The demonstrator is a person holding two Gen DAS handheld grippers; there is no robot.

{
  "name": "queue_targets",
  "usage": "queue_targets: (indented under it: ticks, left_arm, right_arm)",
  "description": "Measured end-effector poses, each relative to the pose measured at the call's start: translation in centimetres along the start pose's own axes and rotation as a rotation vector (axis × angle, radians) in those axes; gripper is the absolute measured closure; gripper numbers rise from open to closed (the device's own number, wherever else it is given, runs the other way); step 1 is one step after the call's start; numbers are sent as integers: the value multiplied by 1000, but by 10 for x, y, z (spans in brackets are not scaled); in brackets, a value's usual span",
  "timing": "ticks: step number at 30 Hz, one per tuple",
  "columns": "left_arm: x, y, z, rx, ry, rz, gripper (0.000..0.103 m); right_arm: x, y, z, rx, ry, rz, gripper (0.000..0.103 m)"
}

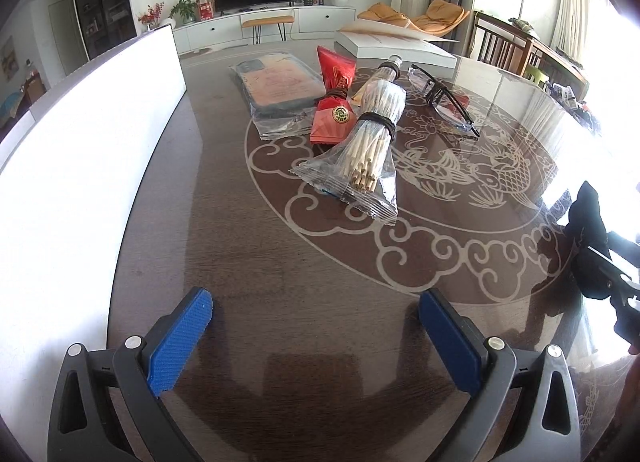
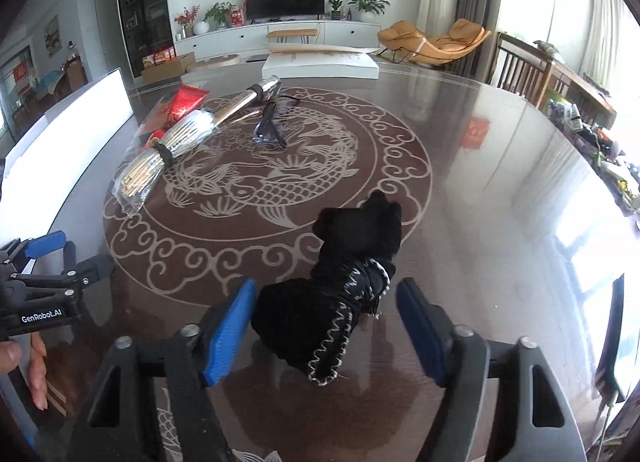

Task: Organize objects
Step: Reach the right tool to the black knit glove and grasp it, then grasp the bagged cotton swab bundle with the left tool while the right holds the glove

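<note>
A clear bag of chopsticks [image 1: 370, 134] bound with dark bands lies mid-table, also in the right wrist view [image 2: 176, 146]. Beside it lie a red packet [image 1: 334, 102], a flat plastic-wrapped pack [image 1: 276, 82] and black-framed glasses [image 1: 444, 100], which also show in the right wrist view [image 2: 270, 128]. A black cloth bundle [image 2: 340, 286] with white stitching lies between my right gripper's fingers [image 2: 324, 326], which stand open around it, not touching. My left gripper [image 1: 316, 338] is open and empty above bare table, short of the chopsticks.
A tall white panel [image 1: 92, 150] stands along the table's left edge. A white box [image 1: 396, 48] sits at the far side. The round dark table [image 2: 480, 166] has a fish pattern. Chairs and clutter stand at the right.
</note>
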State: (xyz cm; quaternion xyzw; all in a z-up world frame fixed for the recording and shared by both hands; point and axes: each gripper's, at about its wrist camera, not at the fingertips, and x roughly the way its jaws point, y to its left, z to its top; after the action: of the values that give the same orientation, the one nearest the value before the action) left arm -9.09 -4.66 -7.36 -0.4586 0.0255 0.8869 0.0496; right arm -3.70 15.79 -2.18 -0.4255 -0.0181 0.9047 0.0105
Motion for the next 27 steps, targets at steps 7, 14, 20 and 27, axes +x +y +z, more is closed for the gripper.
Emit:
queue_targets:
  ticks: [7, 14, 20, 27]
  left_arm:
    - [0, 0, 0, 0, 0, 0, 0]
    - [0, 1, 0, -1, 0, 1, 0]
    - [1, 1, 0, -1, 0, 0, 0]
    - [0, 1, 0, -1, 0, -1, 0]
  right_arm:
    - [20, -12, -5, 55, 56, 14, 7]
    - [22, -12, -8, 62, 68, -10, 0]
    - [22, -12, -8, 62, 68, -10, 0]
    - [22, -12, -8, 62, 68, -10, 0]
